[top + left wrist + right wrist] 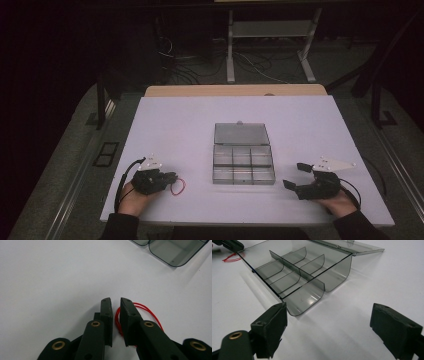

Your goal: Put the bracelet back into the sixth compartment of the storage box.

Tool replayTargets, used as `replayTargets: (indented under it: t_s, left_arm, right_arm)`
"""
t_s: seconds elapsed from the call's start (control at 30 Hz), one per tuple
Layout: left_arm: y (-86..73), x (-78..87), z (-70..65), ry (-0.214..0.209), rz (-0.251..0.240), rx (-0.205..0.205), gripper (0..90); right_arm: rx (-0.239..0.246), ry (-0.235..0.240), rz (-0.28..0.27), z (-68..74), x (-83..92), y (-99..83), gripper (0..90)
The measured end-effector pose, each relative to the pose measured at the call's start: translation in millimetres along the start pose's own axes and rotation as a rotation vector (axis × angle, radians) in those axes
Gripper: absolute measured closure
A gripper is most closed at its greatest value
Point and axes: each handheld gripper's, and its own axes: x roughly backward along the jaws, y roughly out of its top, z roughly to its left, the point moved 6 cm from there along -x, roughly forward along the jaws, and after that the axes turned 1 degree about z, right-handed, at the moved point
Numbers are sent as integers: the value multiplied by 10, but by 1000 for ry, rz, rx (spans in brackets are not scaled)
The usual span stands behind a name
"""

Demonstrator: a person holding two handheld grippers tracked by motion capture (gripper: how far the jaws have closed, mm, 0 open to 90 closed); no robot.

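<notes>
Left claw (pixel 115 305) low, nearly closed, seemingly pinching red band (pixel 117 320) | right claw (pixel 328 332) level, wide.

Your red wire loop (pixel 147 311) is thin, a few strands bundled into a rough oval, lying flat on the white table (pixel 175 120). One side of it runs through the narrow gap at your left gripper (pixel 115 301); the rest bulges out past the right-hand jaw. It sits near you, left of the clear compartment box (pixel 243 162) and apart from it.
</notes>
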Motion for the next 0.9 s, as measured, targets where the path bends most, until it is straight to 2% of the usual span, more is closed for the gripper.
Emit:
replayTargets:
  t_s: [0.43, 0.63, 0.77, 0.83, 0.9]
  left_arm:
    - [-2, -1, 3, -1, 8, 0, 859]
    - [2, -6, -1, -6, 3, 17, 884]
    - [4, 1, -2, -5, 12, 15, 889]
    - [13, 8, 3, -5, 7, 11, 889]
    - [33, 19, 1, -7, -14, 24, 890]
  right_arm:
    - [-1, -2, -1, 1, 1, 1, 139]
    - [-2, -1, -1, 2, 1, 1, 139]
    - [-2, -2, -1, 1, 2, 1, 139]
    - [-3, -2, -2, 2, 3, 2, 139]
    - [-1, -1, -2, 2, 2, 2, 140]
